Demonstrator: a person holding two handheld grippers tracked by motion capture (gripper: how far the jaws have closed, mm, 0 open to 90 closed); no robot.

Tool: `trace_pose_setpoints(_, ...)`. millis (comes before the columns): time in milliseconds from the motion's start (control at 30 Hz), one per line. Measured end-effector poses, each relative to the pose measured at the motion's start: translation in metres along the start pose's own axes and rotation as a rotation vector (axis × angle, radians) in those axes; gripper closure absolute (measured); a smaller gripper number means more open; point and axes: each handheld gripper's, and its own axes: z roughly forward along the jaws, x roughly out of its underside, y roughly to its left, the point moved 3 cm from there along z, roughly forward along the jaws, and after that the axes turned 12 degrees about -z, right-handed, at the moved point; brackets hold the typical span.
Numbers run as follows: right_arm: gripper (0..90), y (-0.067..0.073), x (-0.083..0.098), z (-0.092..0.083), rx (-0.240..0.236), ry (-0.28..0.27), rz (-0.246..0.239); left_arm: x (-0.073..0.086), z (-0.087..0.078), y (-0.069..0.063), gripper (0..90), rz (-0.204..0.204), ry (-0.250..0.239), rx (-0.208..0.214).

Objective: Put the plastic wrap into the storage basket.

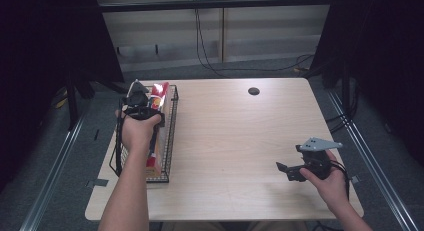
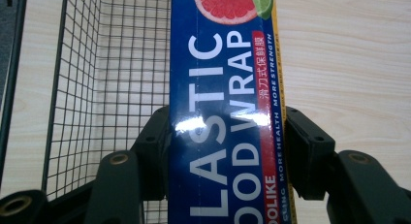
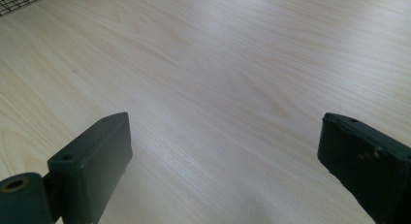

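**A box of wrap is held over the basket**

One long blue box of plastic food wrap [image 2: 225, 112] is clamped between the jaws of the left gripper [image 1: 141, 107]. The box is seen at the wire basket [image 1: 173, 122], at the left side of the table [image 1: 240, 141]. It cannot be told if the box is being put in or taken out.

The right gripper [image 3: 225, 151] is held low over the bare wood, near the right edge, well apart from the basket. Its jaws are wide apart and nothing is held between them.

For the next move, the box likely has to be kept straight so the wire wall is not bumped.

Counted: one box, one basket, two grippers.
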Motion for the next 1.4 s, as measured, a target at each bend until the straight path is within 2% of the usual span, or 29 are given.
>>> trace_pose_setpoints(167, 5.2, 0.000, 0.000, 0.000, 0.001, 0.002, -0.001, 0.001, -0.001, 0.006, 44.2, -0.007, -0.003, -0.007)
trace_pose_setpoints(200, 5.2, 0.001, 0.000, 0.001, 0.001, 0.001, -0.003, 0.001, -0.003, 0.009, 44.2, 0.008, -0.001, -0.028)
trace_pose_setpoints(233, 5.2, 0.001, 0.000, 0.001, 0.000, 0.001, -0.002, 0.001, -0.002, 0.008, 44.2, -0.015, 0.000, -0.010)
trace_pose_setpoints(367, 5.2, 0.001, 0.000, 0.000, 0.001, -0.001, -0.005, 0.002, -0.003, 0.012, 44.1, -0.023, -0.009, -0.018)
trace_pose_setpoints(1233, 5.2, 0.004, -0.001, 0.001, -0.008, 0.007, -0.004, 0.008, 0.008, 0.030, 44.1, -0.019, 0.009, -0.026)
trace_pose_setpoints(1367, 5.2, 0.004, -0.001, 0.001, -0.009, 0.008, -0.007, 0.009, 0.011, 0.031, 44.1, -0.032, 0.014, -0.029)
trace_pose_setpoints(1400, 5.2, 0.003, -0.001, 0.002, -0.011, 0.008, -0.009, 0.009, 0.012, 0.031, 44.1, -0.018, 0.017, -0.034)
